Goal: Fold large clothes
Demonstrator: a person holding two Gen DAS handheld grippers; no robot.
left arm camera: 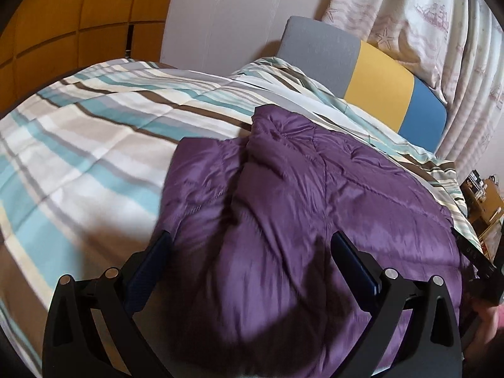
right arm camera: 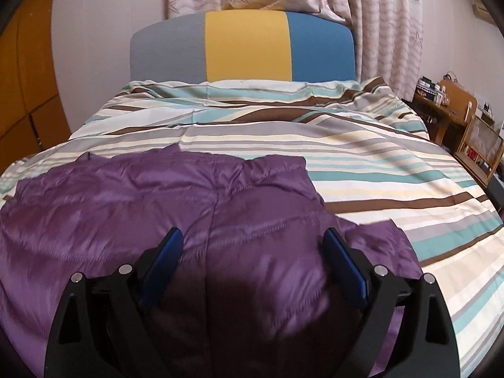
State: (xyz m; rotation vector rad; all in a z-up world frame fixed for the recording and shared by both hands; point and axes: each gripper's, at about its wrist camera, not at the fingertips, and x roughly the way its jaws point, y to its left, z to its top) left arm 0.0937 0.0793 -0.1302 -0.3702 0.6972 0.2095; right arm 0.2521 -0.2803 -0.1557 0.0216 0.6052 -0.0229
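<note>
Purple jacket [right arm camera: 157,195] fills both views; only right wrist shows wooden desk [right arm camera: 447,110].

Purple jacket [left arm camera: 283,189] blurred, cut off at the bottom edge.

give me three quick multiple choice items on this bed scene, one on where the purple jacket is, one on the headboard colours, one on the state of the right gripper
1. The purple jacket lies:
A on the striped bedcover
B on the floor
C on a chair

2. The headboard shows how many colour panels?
A one
B two
C three

3. The right gripper is:
A shut on the jacket
B open above the jacket
C shut on a pillow

Answers: 1 A, the bedcover shows around it; 2 C, grey, yellow and blue side by side; 3 B, its blue pads stand wide apart with nothing pinched.
</note>
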